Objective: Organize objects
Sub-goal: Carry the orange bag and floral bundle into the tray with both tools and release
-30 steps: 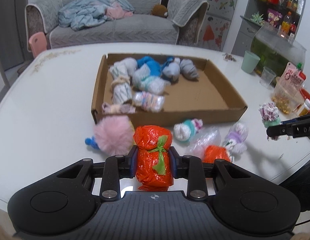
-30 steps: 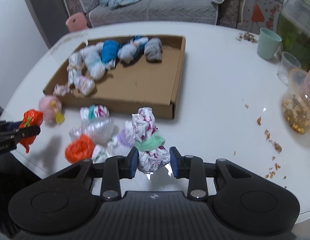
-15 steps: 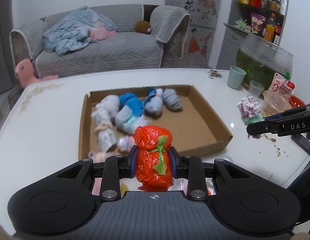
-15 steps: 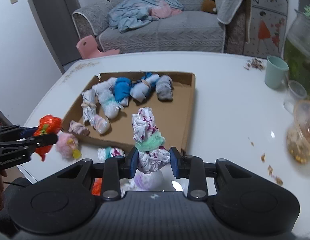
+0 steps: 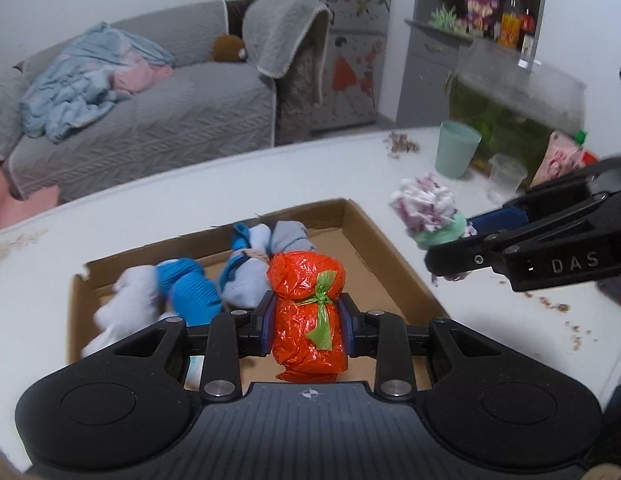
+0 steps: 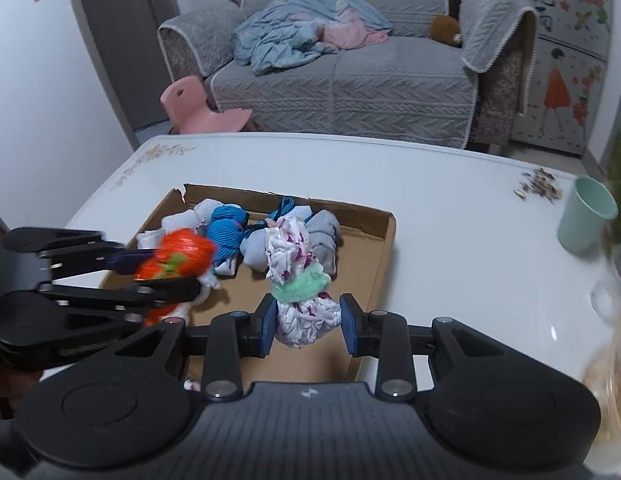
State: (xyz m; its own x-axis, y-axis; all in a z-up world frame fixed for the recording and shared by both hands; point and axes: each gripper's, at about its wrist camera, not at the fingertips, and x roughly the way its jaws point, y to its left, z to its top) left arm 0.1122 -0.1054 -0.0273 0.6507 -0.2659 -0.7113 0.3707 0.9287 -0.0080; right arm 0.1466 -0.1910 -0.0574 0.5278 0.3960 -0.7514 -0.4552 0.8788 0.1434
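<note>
Left gripper (image 5: 308,330): clamped on the orange bag bundle (image 5: 307,316), pads on either side just below its green tie. The bundle hangs over the near part of the cardboard tray (image 5: 394,264), in front of the socks already there.

Right gripper (image 6: 309,326): closed on the white-and-purple bundle (image 6: 298,276), gripping its lower half under the green band; the upper half stands free above the pads. It hangs over the near-right part of the tray, close to the right wall (image 6: 384,256).

Tray contents: blue sock roll (image 6: 228,228), grey sock roll (image 6: 324,228) and pale rolls packed along the far wall and left side. The bare cardboard floor (image 5: 374,264) at the right and near side is free.

Step in hand, as judged: carry both bundles over the tray and set them down.

Notes for doing it well:
- Lower each bundle to the bare floor before letting go; a drop from height could let them roll.
- Keep the two grippers apart; they sit near each other over the tray.
- Place the orange bundle beside the grey roll and the white one toward the right wall, so the rows stay neat.
- The plastic is slippery and soft; open slowly and lift straight up.
</note>
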